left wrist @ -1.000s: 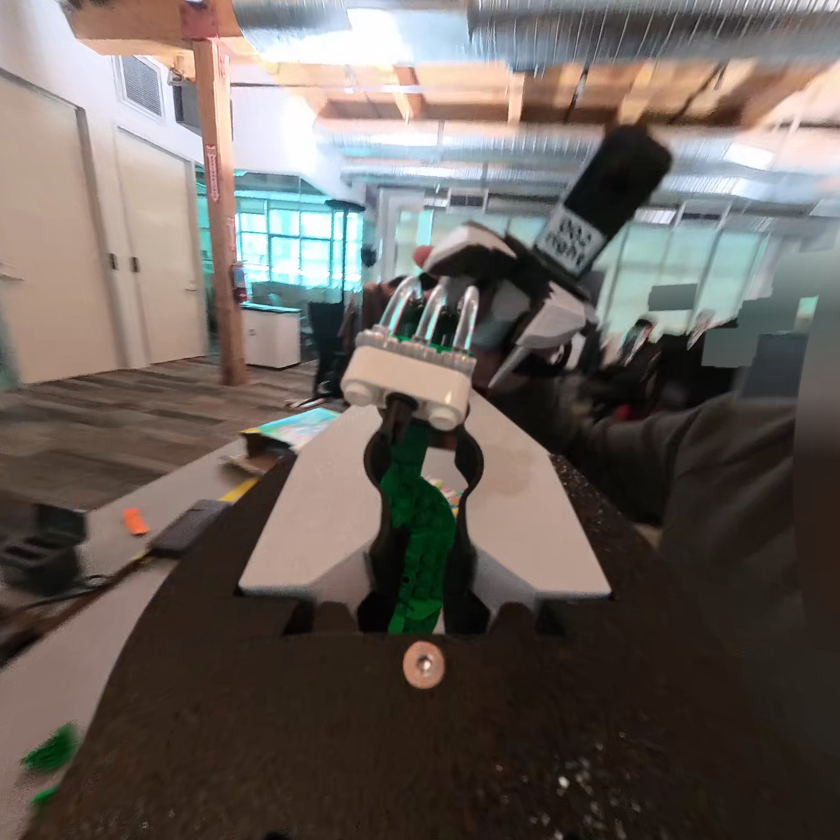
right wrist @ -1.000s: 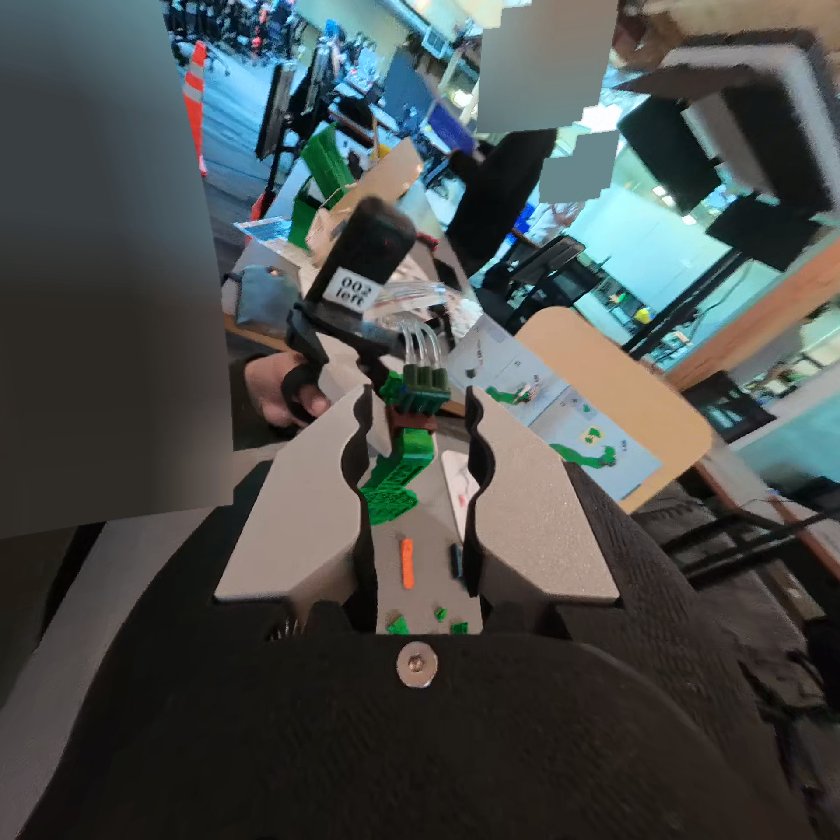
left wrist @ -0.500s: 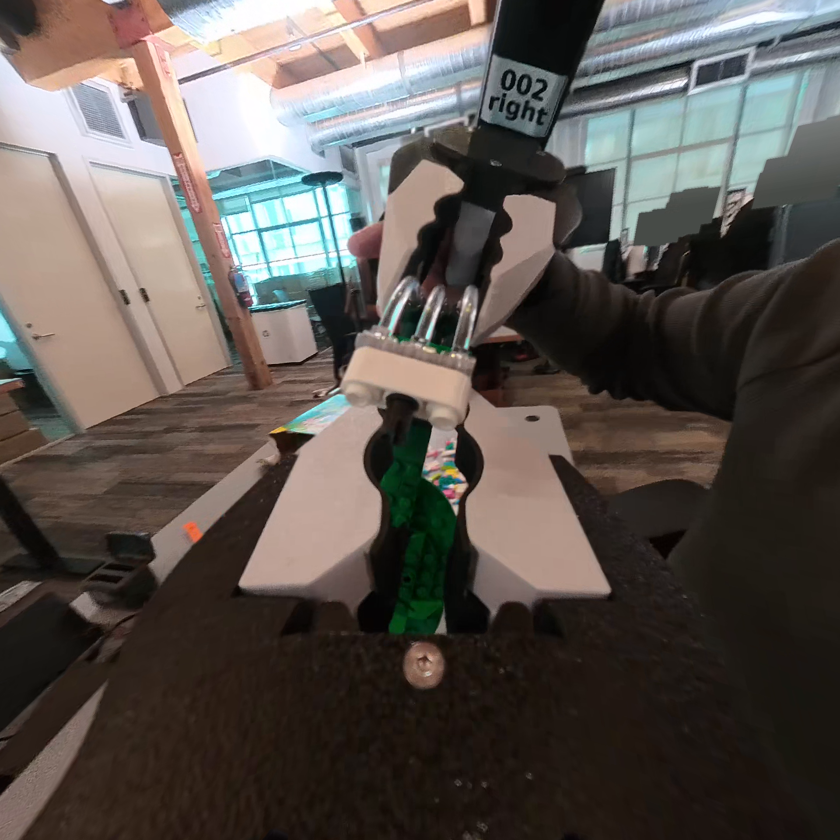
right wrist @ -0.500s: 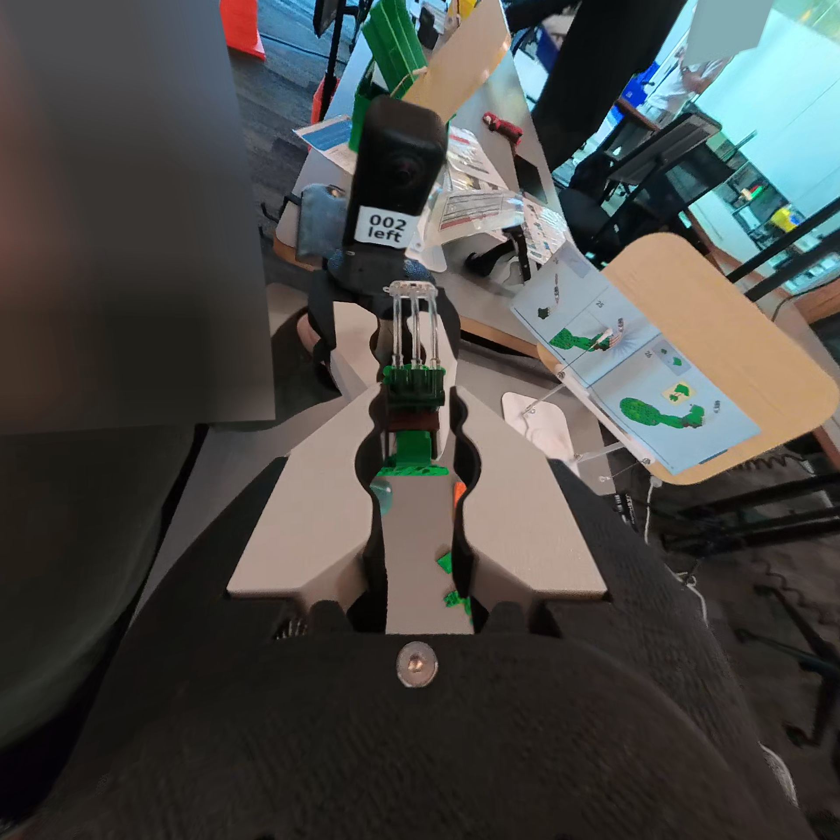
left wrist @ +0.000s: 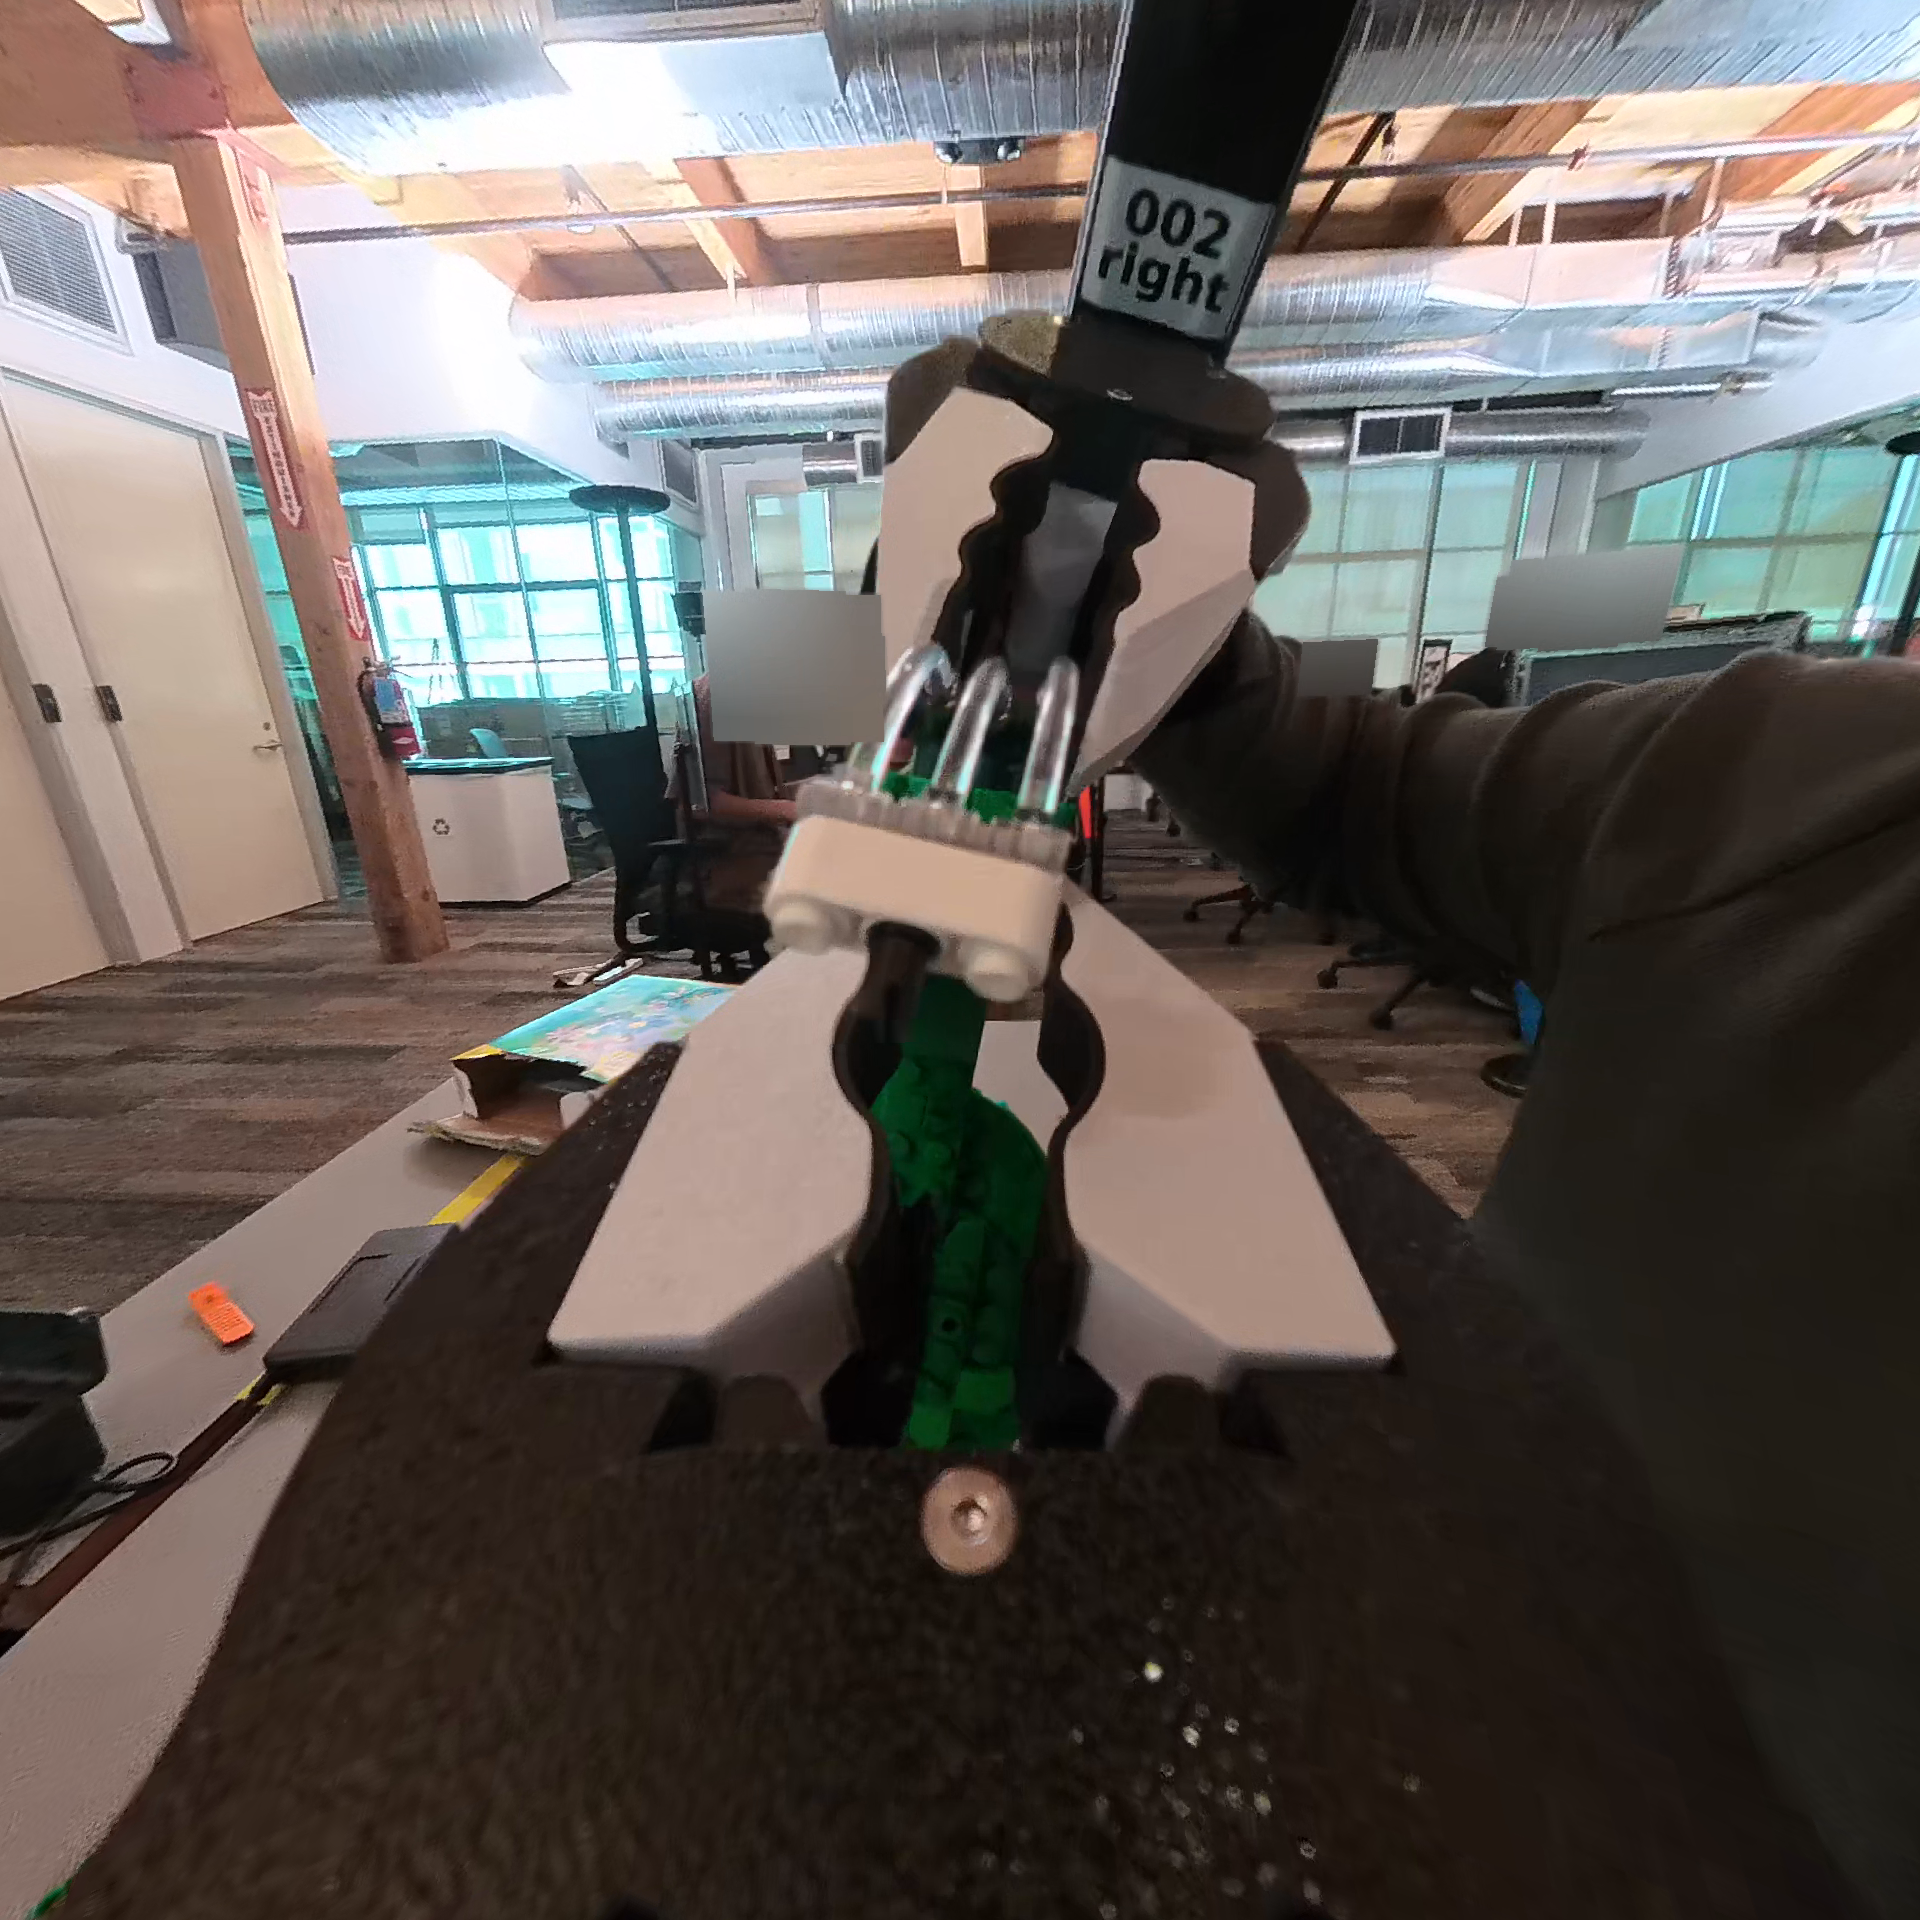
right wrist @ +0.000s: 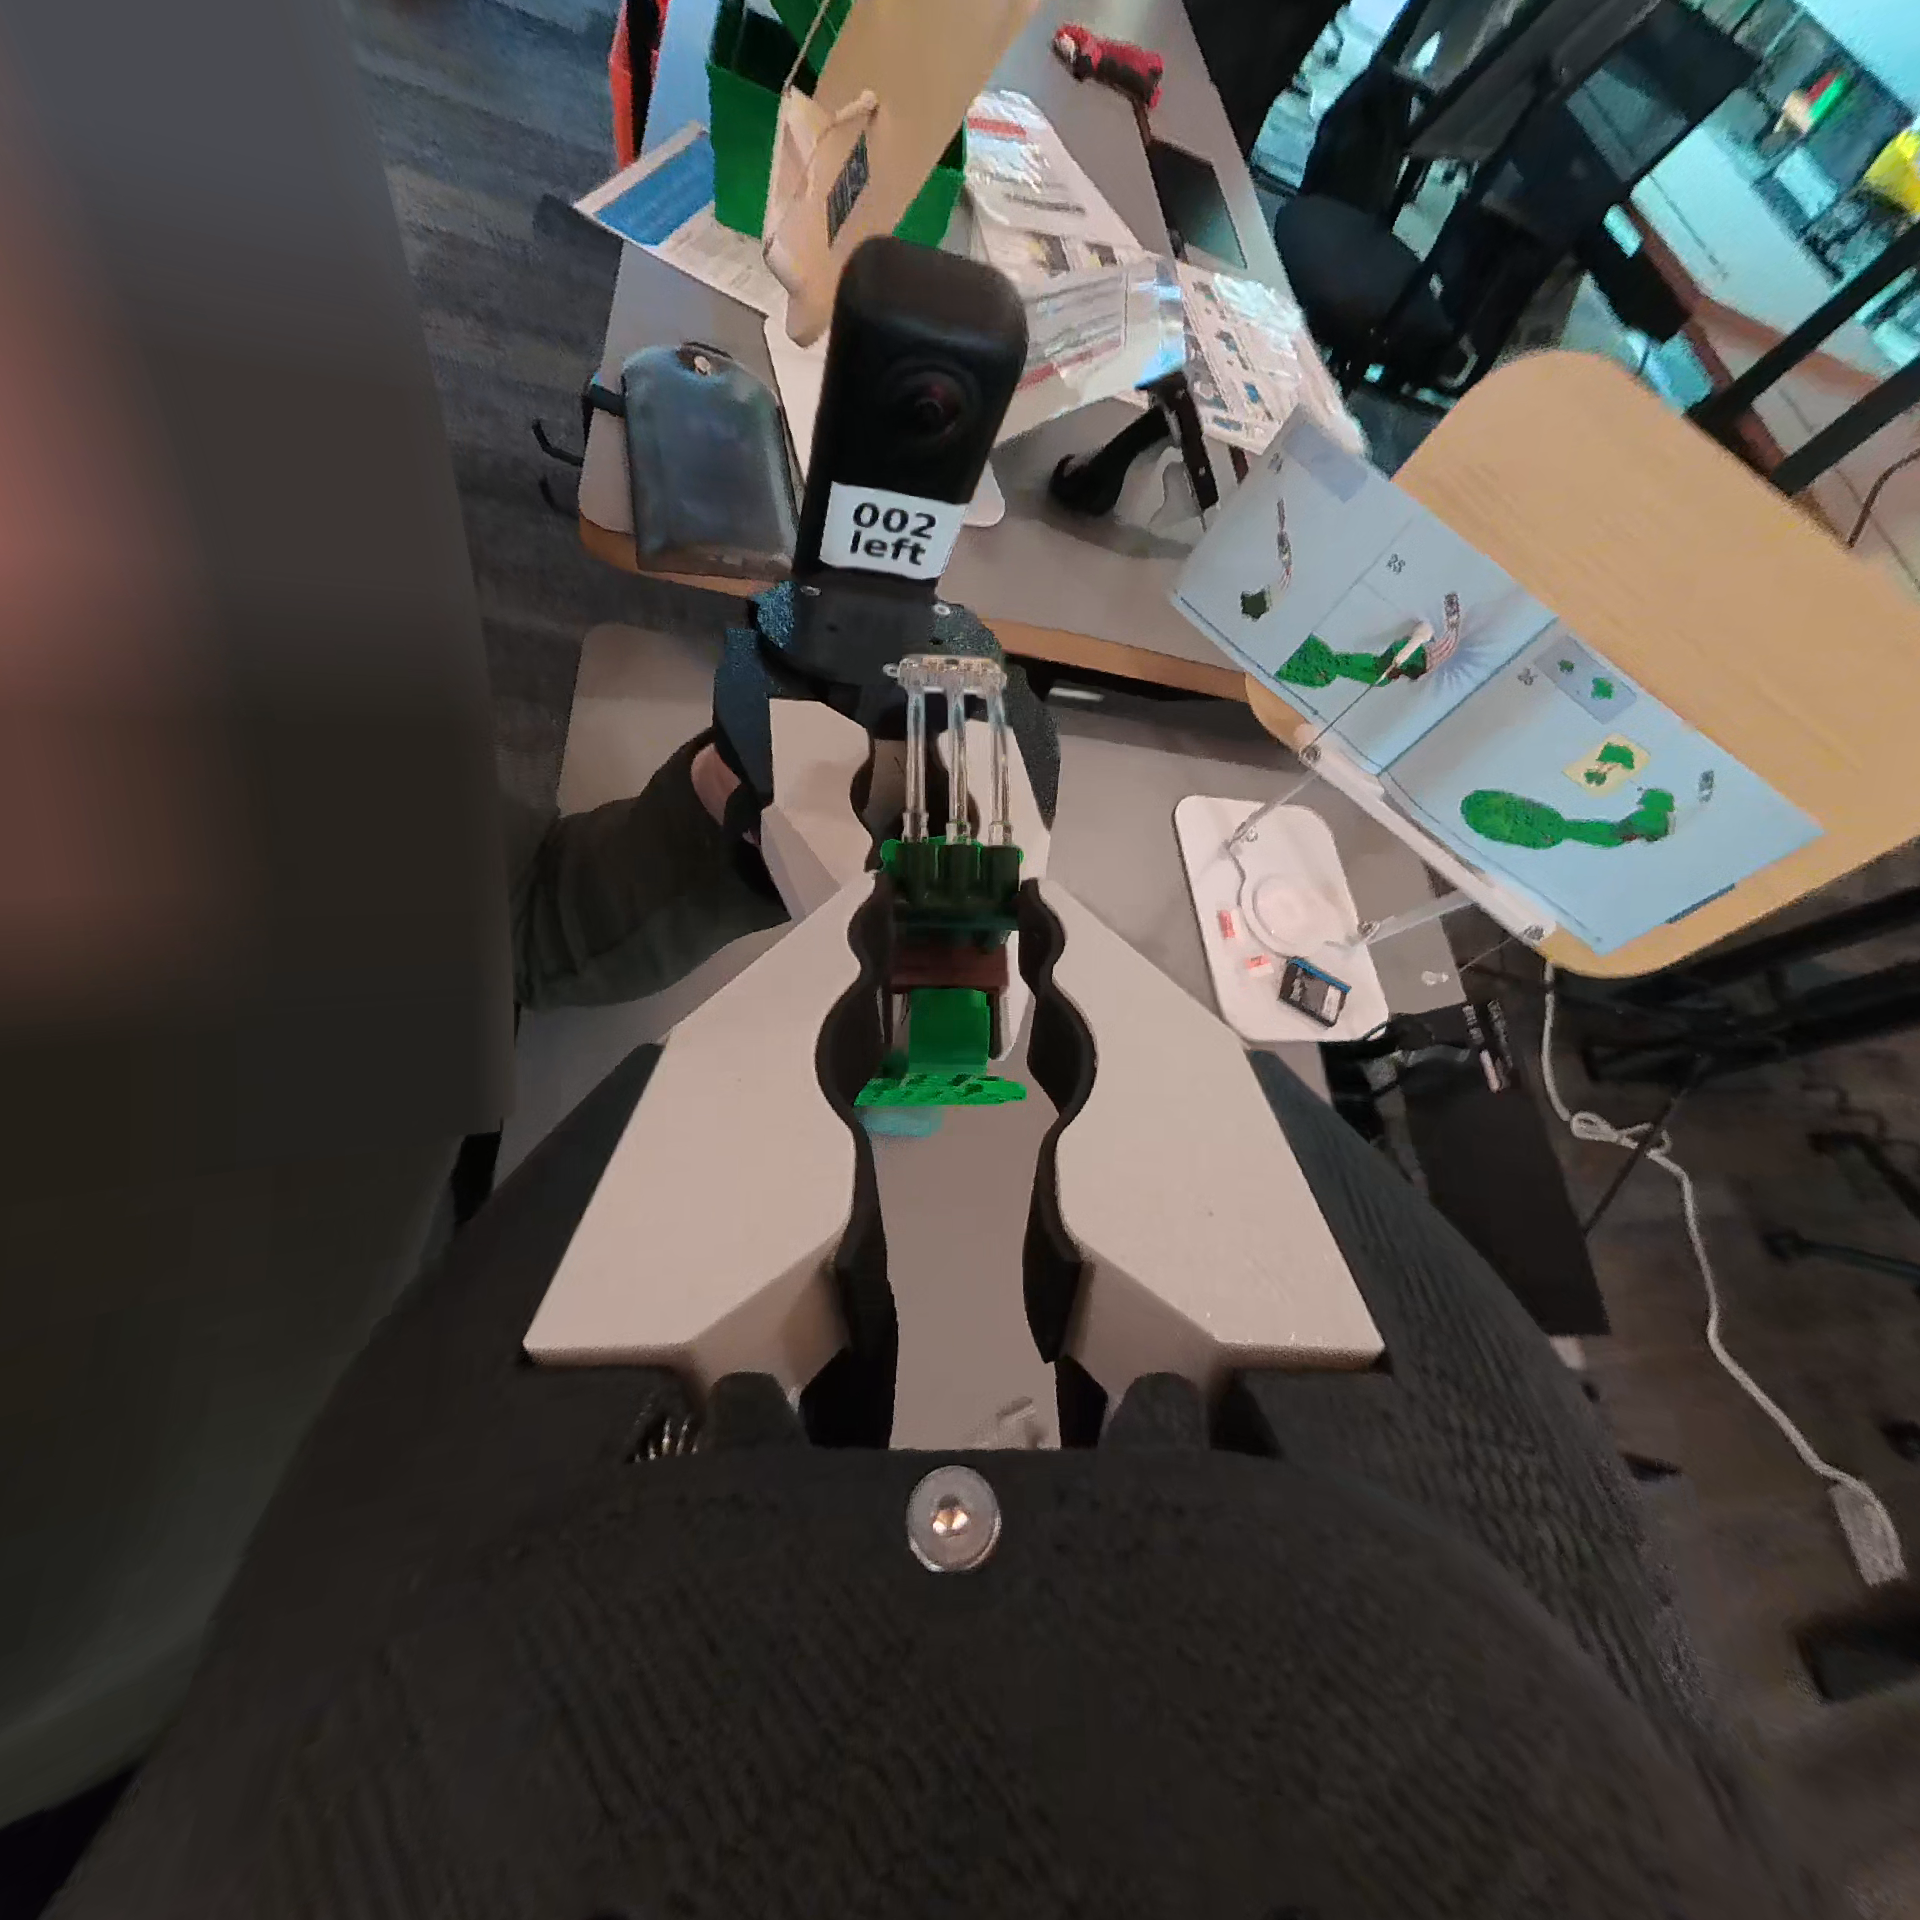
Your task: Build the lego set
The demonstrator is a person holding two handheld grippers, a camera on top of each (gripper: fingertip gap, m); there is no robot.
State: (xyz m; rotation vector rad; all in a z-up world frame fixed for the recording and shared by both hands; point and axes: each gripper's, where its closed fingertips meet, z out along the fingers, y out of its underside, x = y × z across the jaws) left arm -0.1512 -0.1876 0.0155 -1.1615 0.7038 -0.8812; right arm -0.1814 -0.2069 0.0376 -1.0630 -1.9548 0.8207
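Note:
The lego model is a green plant-like body with a white brick and three clear curved pieces at its end. My left gripper is shut on the green body and holds it in the air. My right gripper faces it from the other side, and its tips close on the model's dark green cluster and brown piece. In the left wrist view the right gripper comes down from above around the clear pieces. The left gripper shows behind the model in the right wrist view.
An open instruction booklet leans on a wooden board at the right. A white tray with small parts lies below it. An orange piece, a black device and a torn box lie on the grey table. Both grippers' tips are close together, under 4 cm apart.
My right gripper has swung in from the side to face the left one, narrowed its jaws and come onto the model's end. The left gripper keeps its hold.

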